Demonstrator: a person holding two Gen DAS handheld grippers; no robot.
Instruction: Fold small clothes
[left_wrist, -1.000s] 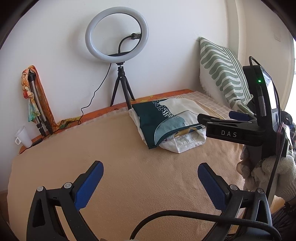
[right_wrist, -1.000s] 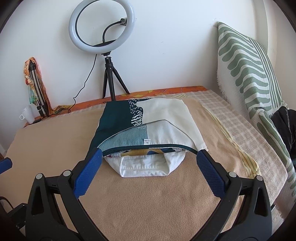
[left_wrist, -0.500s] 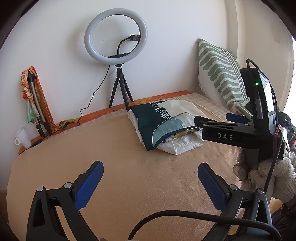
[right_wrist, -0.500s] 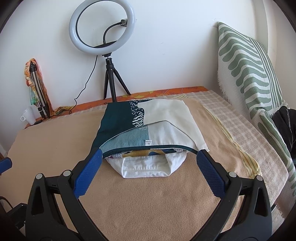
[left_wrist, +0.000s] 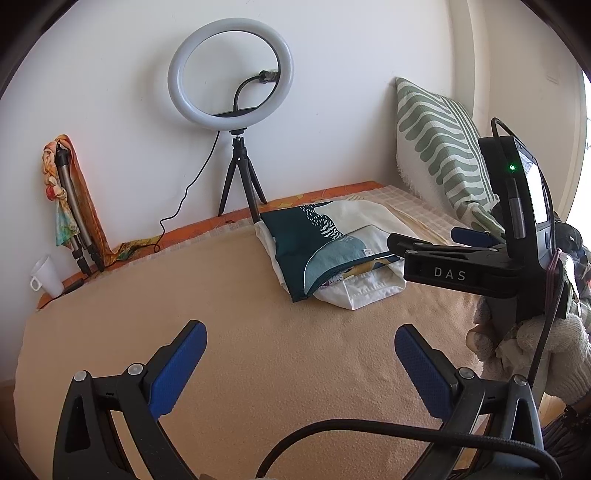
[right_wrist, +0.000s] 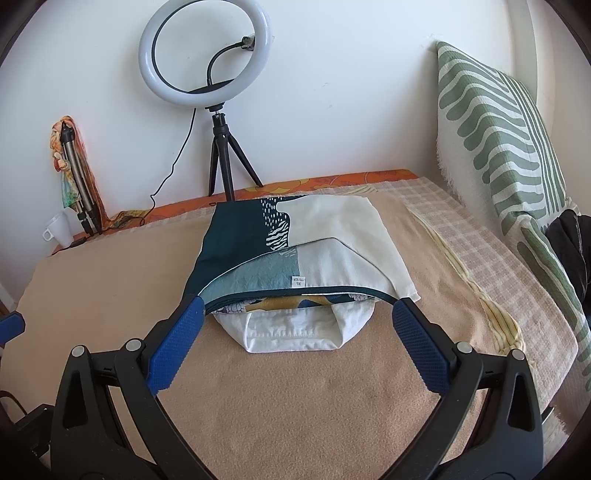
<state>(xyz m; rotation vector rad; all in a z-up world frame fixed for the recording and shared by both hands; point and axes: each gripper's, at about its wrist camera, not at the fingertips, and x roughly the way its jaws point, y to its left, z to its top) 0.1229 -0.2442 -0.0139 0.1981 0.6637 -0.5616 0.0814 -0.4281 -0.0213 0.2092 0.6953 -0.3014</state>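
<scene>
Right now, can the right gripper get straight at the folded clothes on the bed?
Probably yes. The right gripper is open and faces the folded clothes, with only bare blanket between; the left gripper sits off to the side.

Bare beige blanket (left_wrist: 258, 354) under my left gripper (left_wrist: 299, 354), jaws spread, nothing between them; room to move forward and left. Folded clothes (right_wrist: 295, 258) sit just ahead of my right gripper (right_wrist: 295, 325), also spread wide. Right gripper body blocks the left's path rightward. Back edge: ring light tripod (right_wrist: 221, 162) just behind the clothes, mug (left_wrist: 44, 280) and folded tripod (left_wrist: 74, 210) far left. Striped pillow (right_wrist: 509, 147) walls the right side.
</scene>
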